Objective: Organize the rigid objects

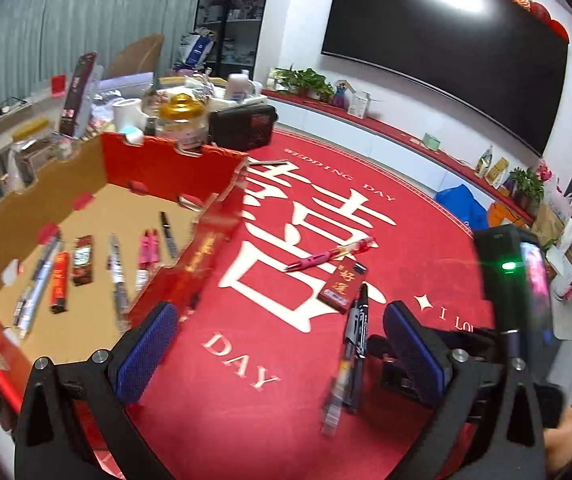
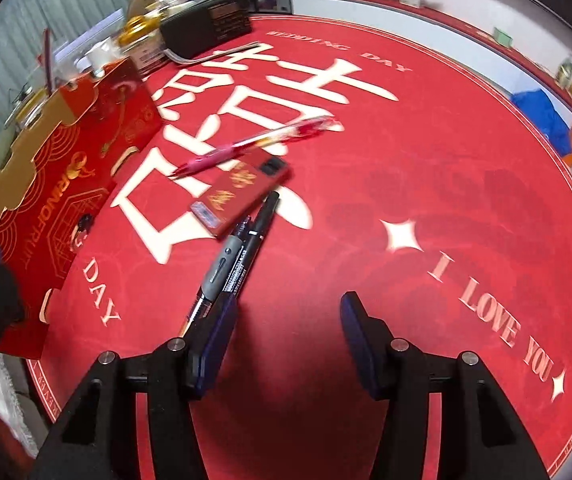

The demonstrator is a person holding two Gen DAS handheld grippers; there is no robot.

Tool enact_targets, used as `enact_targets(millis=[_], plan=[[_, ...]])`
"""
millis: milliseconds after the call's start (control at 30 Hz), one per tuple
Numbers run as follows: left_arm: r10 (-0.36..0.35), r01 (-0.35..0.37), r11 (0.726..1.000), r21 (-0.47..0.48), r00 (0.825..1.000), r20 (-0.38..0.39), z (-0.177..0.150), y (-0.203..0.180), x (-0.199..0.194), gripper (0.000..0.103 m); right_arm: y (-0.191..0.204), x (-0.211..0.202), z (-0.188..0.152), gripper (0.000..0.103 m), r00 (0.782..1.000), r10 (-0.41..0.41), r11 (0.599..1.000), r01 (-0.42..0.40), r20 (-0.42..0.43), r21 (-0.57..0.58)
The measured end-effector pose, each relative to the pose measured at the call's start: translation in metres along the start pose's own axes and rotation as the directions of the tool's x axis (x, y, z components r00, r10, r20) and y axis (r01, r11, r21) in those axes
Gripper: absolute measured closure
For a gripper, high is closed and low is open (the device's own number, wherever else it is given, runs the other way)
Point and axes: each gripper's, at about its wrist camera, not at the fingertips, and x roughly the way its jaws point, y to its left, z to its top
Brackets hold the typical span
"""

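We saw left gripper (image 1: 279, 344) apart and empty, right gripper (image 2: 286, 338) apart, nothing clamped, its pad hiding black pens' (image 2: 241, 252) tips, pink pen (image 2: 253, 142) and red case (image 2: 241, 192) blurred on mat (image 2: 426, 160), box (image 1: 85, 208) cut off.

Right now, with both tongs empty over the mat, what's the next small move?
Probably shift the right tongs left and down to straddle the black pens. The jaws stand open with nothing between them, and the pens lie just outside the left pad, still on the red mat rather than in the box.
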Motion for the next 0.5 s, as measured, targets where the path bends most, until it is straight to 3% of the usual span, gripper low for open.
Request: enact_targets(millis=[33,133,167,300,500], plan=[[0.004,-0.004,1.000,-0.001,1.000,-0.005,0.001,0.002,-0.001,0.000,0.008,0.003,0.000,0.047,0.998,-0.057,0.997,0.057,-0.002,-0.053],[0.045,-0.045,0.999,0.007,0.999,-0.013,-0.003,0.009,-0.002,0.000,0.006,-0.002,-0.004,0.047,0.992,-0.123,0.988,0.123,0.004,-0.088],[0.053,-0.053,0.999,0.002,0.998,-0.016,-0.005,0.013,-0.003,0.000,0.001,-0.004,-0.005,0.047,0.993,-0.121,0.991,0.121,0.001,-0.065],[0.067,-0.067,0.998,-0.003,0.998,0.000,-0.014,0.021,-0.013,0.000,-0.016,-0.012,-0.004,0.047,0.999,0.037,0.995,-0.036,-0.019,0.092],[0.040,-0.040,0.999,0.002,0.999,0.024,-0.019,0.026,-0.028,0.000,0.018,-0.001,0.003,0.047,0.999,0.027,0.996,-0.025,-0.022,0.081]])
